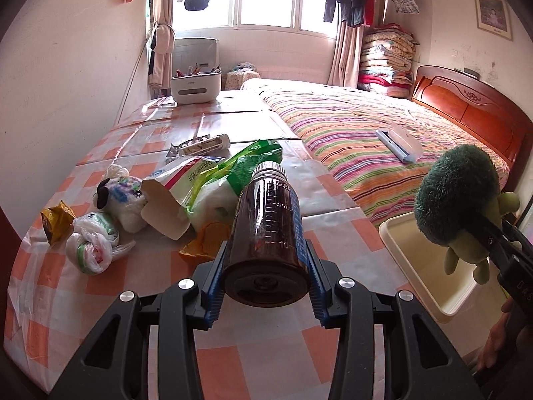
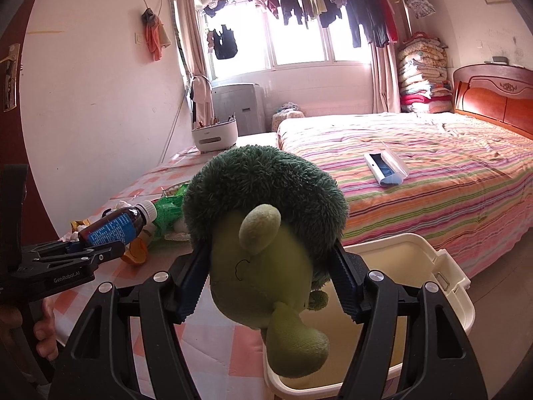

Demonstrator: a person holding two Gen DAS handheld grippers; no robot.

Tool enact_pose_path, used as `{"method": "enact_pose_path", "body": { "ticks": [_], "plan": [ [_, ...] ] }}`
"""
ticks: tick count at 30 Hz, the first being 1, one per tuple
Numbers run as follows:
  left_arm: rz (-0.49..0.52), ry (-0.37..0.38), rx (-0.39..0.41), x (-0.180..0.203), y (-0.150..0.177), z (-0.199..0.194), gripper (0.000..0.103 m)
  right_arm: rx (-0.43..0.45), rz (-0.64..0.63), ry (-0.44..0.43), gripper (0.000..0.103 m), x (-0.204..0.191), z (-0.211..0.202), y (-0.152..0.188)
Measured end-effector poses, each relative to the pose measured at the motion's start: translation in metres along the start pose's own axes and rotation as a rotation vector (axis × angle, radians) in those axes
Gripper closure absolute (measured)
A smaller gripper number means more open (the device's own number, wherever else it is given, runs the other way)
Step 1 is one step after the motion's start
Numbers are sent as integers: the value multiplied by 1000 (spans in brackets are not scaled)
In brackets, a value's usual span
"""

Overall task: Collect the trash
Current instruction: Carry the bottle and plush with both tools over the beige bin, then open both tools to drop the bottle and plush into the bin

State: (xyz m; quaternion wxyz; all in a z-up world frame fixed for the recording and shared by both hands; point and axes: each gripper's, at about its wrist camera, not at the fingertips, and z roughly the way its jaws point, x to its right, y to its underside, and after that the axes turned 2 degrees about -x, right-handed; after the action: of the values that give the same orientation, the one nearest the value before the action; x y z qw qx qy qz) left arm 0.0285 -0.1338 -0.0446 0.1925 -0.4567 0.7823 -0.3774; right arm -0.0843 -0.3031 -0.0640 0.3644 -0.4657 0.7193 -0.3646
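At the centre of the left wrist view, the left gripper [image 1: 266,266] is clamped on a brown medicine bottle [image 1: 268,230], blue pads pressing its sides near the base, cap pointing away toward the upper middle of the frame. In the right wrist view the right gripper [image 2: 269,286] is closed around a green plush toy [image 2: 263,233], squeezing its body just under the fuzzy dark-green top, with its limbs dangling above the cream plastic bin [image 2: 446,266] at lower right.

The bottle hangs above the checked tablecloth [image 1: 66,283], apparently not touching it, well left of the bin [image 1: 429,266], which sits beside the table's edge at the right of that frame. Other litter lies at centre left: a crumpled plastic bag [image 1: 91,248], a green-and-white wrapper [image 1: 233,173], a torn paper carton [image 1: 163,206], orange scraps [image 1: 205,241] and a small black-and-white plush [image 1: 123,196].

To do this step well, I judge the bottle should travel rightward, staying level and high enough to clear the rim, and be let go only once it is over the bin's hollow. The grip is low on smooth, rounded material, so tilting the cap downward could let it slip. The plush toy looks like a keepsake, not trash; it blocks the bin's mouth and should shift aside before the bottle arrives
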Motion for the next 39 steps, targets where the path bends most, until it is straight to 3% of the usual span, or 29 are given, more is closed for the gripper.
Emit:
{"method": "enact_pose_path", "body": {
  "ticks": [16, 22, 33, 39],
  "plan": [
    [118, 150, -6, 89, -4, 2, 62, -44, 116, 124, 37, 58, -10, 10],
    [142, 211, -52, 118, -4, 16, 62, -64, 171, 164, 35, 84, -12, 14],
    [167, 242, -110, 146, -3, 42, 62, -68, 263, 179, 22, 112, -15, 18],
    [172, 250, -133, 154, -2, 53, 62, -22, 288, 166, 21, 116, -24, 15]
  ]
}}
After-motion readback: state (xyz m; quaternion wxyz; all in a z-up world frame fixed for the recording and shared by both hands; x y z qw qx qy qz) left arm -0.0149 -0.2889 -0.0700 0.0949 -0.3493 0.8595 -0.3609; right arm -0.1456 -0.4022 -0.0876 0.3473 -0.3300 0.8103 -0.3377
